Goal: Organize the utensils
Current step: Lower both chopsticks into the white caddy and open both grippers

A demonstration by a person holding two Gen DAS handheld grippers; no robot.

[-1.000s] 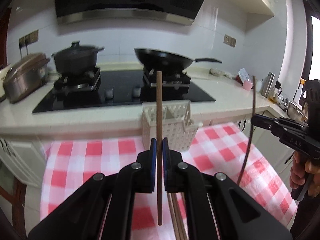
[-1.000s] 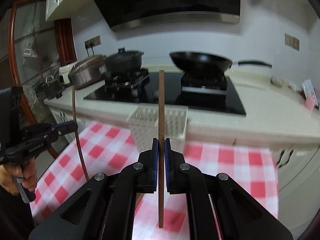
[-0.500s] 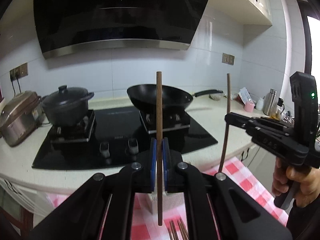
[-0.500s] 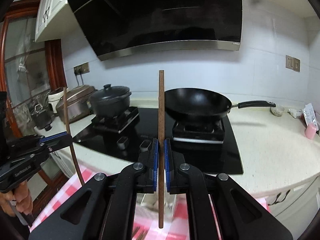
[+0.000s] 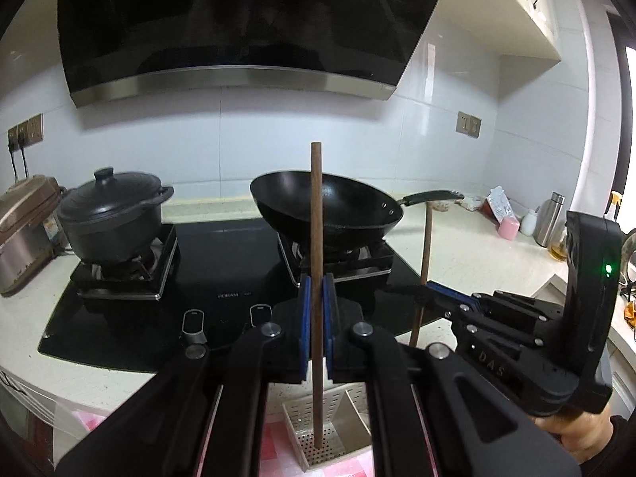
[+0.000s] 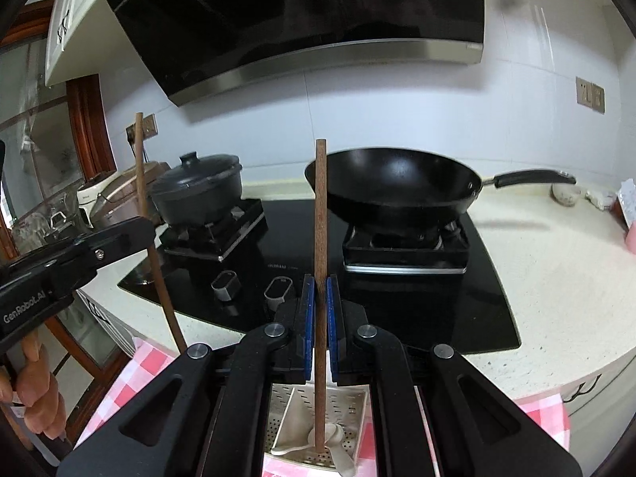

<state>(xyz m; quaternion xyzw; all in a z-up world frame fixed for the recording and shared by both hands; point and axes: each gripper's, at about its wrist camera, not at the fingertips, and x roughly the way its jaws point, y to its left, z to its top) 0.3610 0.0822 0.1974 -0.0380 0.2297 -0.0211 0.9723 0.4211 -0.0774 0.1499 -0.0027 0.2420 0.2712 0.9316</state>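
Left gripper [image 5: 317, 330] clamped on 1 brown wooden chopstick [image 5: 316, 238], held upright; lower tip over the white perforated utensil basket [image 5: 330, 433] on the pink checked cloth [image 6: 131, 373]. Right gripper [image 6: 319, 330] pinching a 2nd chopstick [image 6: 320, 218], also upright above the same basket; white spoon [image 6: 330, 435] lying in the basket's right-hand compartment; black wok [image 6: 397, 183] on the hob behind.

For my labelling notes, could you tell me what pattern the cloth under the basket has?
Pink-and-white checks on the cloth, clearest in the right wrist view.
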